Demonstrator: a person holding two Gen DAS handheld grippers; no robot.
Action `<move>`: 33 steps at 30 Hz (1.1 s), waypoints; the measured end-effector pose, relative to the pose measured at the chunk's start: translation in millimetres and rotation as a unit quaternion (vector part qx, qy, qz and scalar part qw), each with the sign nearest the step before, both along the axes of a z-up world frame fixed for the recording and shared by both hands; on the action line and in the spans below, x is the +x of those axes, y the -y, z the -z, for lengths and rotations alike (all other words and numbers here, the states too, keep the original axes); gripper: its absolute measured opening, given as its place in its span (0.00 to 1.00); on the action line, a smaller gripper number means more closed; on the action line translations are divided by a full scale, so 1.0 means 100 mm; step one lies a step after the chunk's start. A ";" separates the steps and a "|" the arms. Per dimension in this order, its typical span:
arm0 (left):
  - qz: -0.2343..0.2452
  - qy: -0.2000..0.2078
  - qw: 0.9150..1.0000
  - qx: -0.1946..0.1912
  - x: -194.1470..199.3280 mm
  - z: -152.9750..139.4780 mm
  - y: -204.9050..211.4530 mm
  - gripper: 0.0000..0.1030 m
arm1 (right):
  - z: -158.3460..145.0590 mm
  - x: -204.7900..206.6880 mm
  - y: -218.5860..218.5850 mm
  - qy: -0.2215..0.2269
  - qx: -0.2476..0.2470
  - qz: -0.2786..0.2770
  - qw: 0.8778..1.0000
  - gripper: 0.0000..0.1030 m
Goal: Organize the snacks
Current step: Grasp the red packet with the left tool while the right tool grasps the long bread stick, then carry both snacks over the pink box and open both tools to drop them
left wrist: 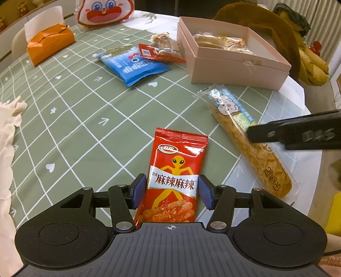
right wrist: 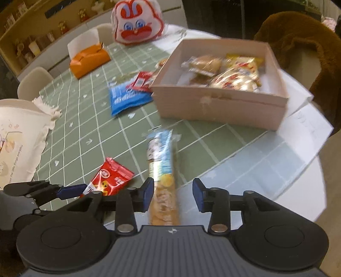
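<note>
A red snack packet (left wrist: 173,170) with a yellow figure lies flat on the green checked tablecloth (left wrist: 74,119). My left gripper (left wrist: 172,190) stands open astride its lower half, the blue pads close to both edges. A long bread stick in a clear wrapper (right wrist: 163,174) lies near the table's right edge. My right gripper (right wrist: 172,195) is open around its near end: the left pad touches it and the right pad stands clear. In the left wrist view one black finger (left wrist: 266,134) of the right gripper crosses the bread stick (left wrist: 234,121). The right wrist view is blurred.
A pink box (left wrist: 234,70) at the back right holds several wrapped snacks. Left of it lie a blue packet (left wrist: 136,66), a small red packet (left wrist: 157,53) and a clear-wrapped snack (left wrist: 164,40). An orange tissue box (left wrist: 49,44), a cartoon bag (left wrist: 104,12) and a white cloth (left wrist: 8,132) lie further left.
</note>
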State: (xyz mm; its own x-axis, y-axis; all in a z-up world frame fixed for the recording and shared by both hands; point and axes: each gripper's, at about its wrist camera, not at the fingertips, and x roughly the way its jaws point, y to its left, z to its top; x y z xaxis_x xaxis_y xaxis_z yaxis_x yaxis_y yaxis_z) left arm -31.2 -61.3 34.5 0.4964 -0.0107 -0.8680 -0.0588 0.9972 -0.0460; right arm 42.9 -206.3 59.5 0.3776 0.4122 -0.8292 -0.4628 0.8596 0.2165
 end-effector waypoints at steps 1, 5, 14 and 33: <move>0.000 0.001 1.000 -0.001 0.00 0.00 0.00 0.58 | 0.03 -0.01 -0.05 0.000 -0.007 -0.006 1.000 0.39; 0.002 0.005 1.000 -0.003 -0.02 0.00 0.00 0.58 | 0.17 -0.06 -0.24 0.013 -0.056 -0.018 0.998 0.40; 0.017 0.013 1.000 0.014 -0.05 0.01 0.04 0.58 | 0.16 -0.13 -0.09 -0.005 -0.037 -0.016 0.999 0.28; 0.038 0.256 0.964 -0.053 0.35 -1.63 -0.08 0.49 | -1.44 0.12 0.81 0.133 0.095 0.063 0.985 0.27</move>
State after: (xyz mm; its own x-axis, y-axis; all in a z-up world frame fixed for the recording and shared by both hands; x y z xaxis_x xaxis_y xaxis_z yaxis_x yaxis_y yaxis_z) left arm 3.7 -53.5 197.0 0.8539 -0.1395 -0.5014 0.0716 0.9857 -0.1524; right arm 55.1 -287.3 204.0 0.6297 0.4853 -0.6065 -0.4163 0.8701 0.2639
